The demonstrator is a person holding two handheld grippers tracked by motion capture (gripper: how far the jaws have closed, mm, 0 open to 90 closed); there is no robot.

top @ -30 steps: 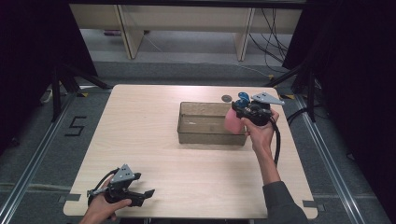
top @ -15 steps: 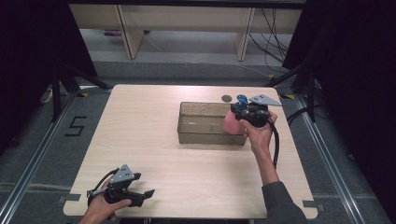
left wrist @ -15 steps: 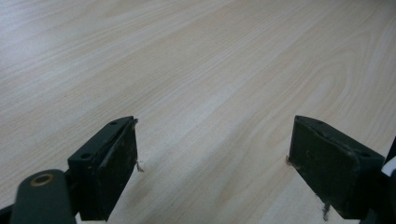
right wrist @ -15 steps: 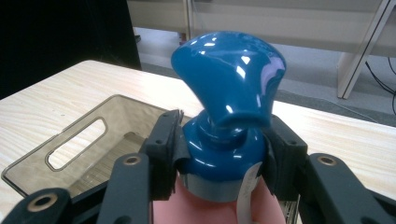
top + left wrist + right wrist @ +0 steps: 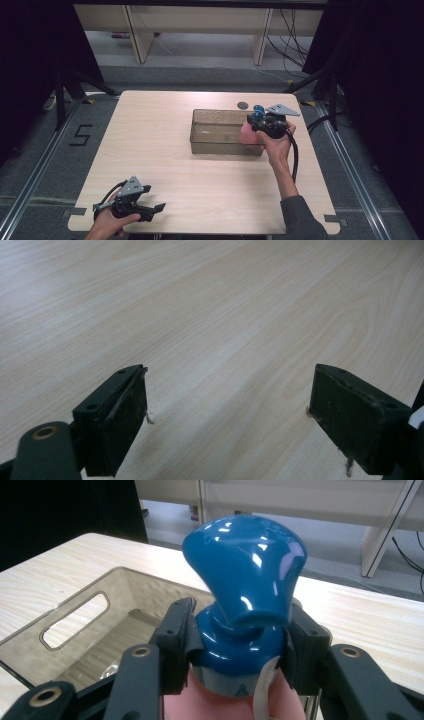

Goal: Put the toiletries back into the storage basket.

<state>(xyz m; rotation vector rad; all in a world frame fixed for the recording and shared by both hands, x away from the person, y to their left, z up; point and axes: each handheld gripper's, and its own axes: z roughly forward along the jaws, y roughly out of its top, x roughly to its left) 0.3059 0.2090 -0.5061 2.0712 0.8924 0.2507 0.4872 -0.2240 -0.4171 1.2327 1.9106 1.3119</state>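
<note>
Pinching the blue-handled stamp (image 5: 243, 615) by its neck, pink base downward, the right tool (image 5: 264, 123) hangs over the clear bin's (image 5: 216, 116) right end, apparently to lower it in, while the left tool (image 5: 136, 202) rests spread near the bench's (image 5: 155, 145) front-left corner.

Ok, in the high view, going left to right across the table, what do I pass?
Left gripper, open, at the near edge → clear bin → right gripper shut on the blue-handled pink tool at the bin's right end.
</note>
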